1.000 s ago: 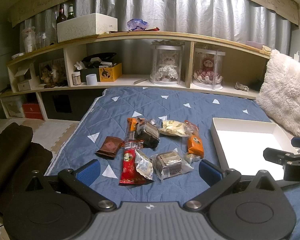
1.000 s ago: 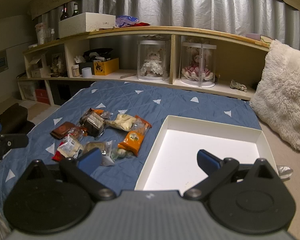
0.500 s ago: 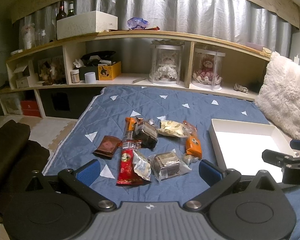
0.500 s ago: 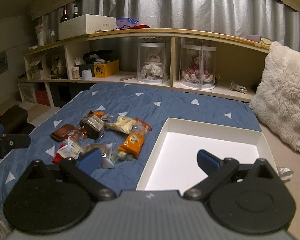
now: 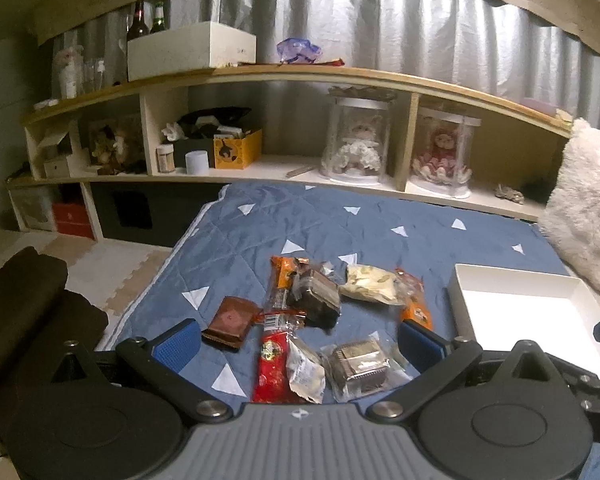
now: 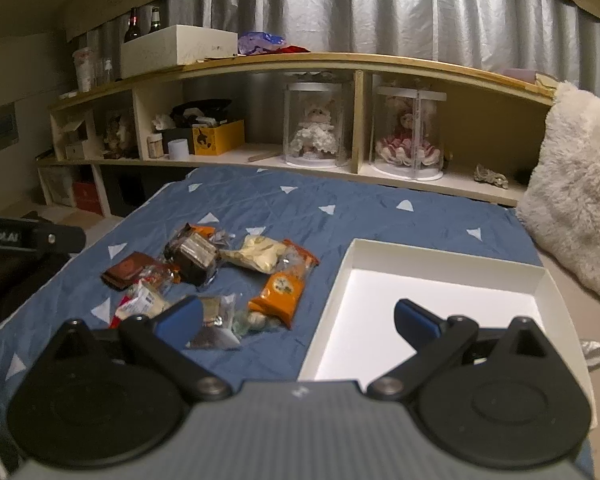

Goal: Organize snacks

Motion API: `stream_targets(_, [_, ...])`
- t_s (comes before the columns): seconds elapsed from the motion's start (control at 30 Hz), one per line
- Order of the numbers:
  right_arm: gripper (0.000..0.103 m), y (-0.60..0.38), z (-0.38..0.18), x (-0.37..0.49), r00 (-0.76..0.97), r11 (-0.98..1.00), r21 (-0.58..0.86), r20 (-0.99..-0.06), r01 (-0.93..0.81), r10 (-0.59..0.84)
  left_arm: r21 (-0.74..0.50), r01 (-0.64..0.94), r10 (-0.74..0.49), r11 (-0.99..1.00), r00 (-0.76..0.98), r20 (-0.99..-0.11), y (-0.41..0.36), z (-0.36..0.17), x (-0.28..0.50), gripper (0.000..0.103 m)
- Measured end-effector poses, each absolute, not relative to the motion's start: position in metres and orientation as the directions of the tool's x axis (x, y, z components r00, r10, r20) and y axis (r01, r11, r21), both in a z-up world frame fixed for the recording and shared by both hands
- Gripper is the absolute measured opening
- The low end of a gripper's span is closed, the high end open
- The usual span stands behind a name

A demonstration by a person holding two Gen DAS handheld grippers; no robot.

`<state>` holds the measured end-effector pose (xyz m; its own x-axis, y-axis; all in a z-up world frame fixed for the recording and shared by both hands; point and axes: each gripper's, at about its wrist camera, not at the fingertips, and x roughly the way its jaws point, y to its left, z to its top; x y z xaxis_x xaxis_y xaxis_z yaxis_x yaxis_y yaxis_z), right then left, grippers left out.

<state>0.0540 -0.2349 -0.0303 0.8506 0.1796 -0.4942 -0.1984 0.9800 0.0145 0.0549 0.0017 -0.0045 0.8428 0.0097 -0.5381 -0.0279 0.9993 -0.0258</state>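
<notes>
A heap of wrapped snacks lies on the blue quilt point(image 5: 260, 232): a brown packet point(image 5: 231, 322), a red packet point(image 5: 271, 364), a clear-wrapped cake point(image 5: 360, 364), a dark cake point(image 5: 316, 298), a pale packet point(image 5: 370, 288) and an orange packet point(image 6: 278, 292). My left gripper point(image 5: 298, 344) hangs open just above the near side of the heap, holding nothing. To the right sits an empty white box point(image 6: 440, 304). My right gripper point(image 6: 298, 318) is open over the box's left wall, between heap and box.
A long wooden shelf point(image 5: 300, 76) with two doll cases point(image 5: 358, 140), a yellow box point(image 5: 236, 150) and clutter runs behind the bed. A fluffy white cushion point(image 6: 576, 196) leans at the right. Dark folded cloth point(image 5: 24, 308) lies on the floor left of the bed.
Both grippers have moved forward and lower toward the quilt; the snacks and box look larger. The left gripper has come close over the heap. Both stay open.
</notes>
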Motion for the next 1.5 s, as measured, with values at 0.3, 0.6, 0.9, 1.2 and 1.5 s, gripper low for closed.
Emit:
stream_targets(0.3, [0.102, -0.218, -0.039, 0.083, 0.845, 0.979, 0.064, -0.495, -0.194, 0.199, -0.094, -0.090, 0.014, 0.992, 0.794, -0.608, 0.027, -0.013, 0.095, 0.103])
stream_targets(0.6, [0.102, -0.198, -0.062, 0.124, 0.799, 0.964, 0.150, -0.540, -0.219, 0.265, -0.068, -0.096, 0.024, 0.993, 0.732, -0.681, 0.037, -0.029, 0.137, 0.103])
stream_targets(0.9, [0.087, -0.174, -0.096, 0.157, 0.714, 0.939, 0.194, -0.611, -0.283, 0.341, -0.126, -0.127, -0.011, 0.984, 0.661, -0.751, 0.053, -0.049, 0.163, 0.102])
stream_targets(1.2, [0.087, -0.153, -0.116, 0.178, 0.667, 0.926, 0.240, -0.643, -0.292, 0.377, -0.261, -0.076, -0.165, 0.962, 0.599, -0.783, 0.054, -0.068, 0.175, 0.072])
stream_targets(1.5, [0.087, -0.129, -0.130, 0.184, 0.630, 0.911, 0.238, -0.662, -0.336, 0.405, -0.247, -0.051, -0.182, 0.968, 0.535, -0.825, 0.042, -0.088, 0.190, 0.059])
